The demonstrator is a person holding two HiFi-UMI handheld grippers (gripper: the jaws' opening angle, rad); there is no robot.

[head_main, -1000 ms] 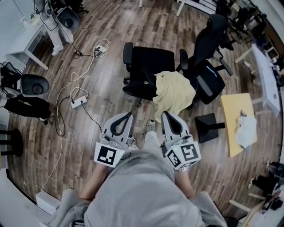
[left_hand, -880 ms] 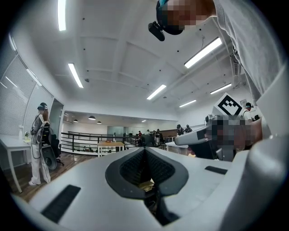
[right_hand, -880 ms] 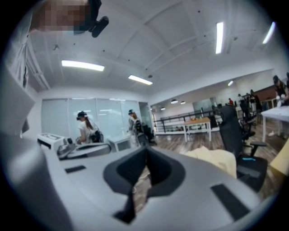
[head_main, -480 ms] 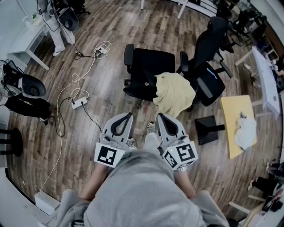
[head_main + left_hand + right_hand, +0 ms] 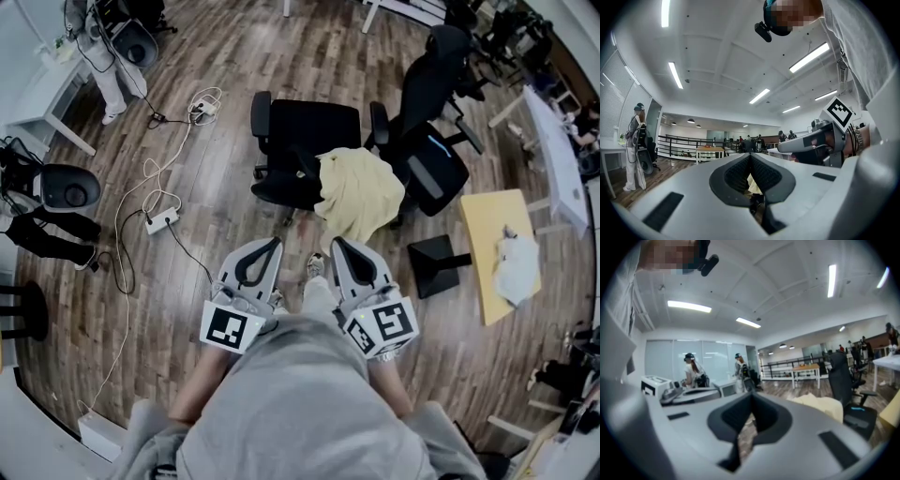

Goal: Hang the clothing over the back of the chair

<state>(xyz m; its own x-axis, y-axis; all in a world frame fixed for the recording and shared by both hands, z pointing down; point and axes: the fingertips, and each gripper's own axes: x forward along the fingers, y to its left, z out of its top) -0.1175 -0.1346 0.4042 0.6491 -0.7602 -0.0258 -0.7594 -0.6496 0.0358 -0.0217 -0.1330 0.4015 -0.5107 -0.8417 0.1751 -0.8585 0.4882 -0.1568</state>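
A pale yellow garment (image 5: 361, 192) lies bunched on the right side of a black office chair (image 5: 305, 141), spilling over its seat edge toward the floor. The chair stands on the wood floor ahead of me. Both grippers are held close to my body, well short of the chair. My left gripper (image 5: 274, 242) is shut and holds nothing. My right gripper (image 5: 339, 242) is also shut and holds nothing. In the left gripper view a sliver of the garment (image 5: 753, 183) shows below the closed jaw tips. The right gripper view has the garment (image 5: 825, 406) to the right of its jaws.
A second black chair (image 5: 433, 155) stands right beside the first, touching the garment's far side. A yellow table (image 5: 489, 225) with a white bundle (image 5: 517, 267) is at the right, a black box (image 5: 433, 265) beside it. A power strip (image 5: 161, 220) and cables lie at left. People stand far off.
The chair and garment have drifted slightly up and left in the head view. Both grippers stay shut and near my body; the right one's marker cube has turned a little.
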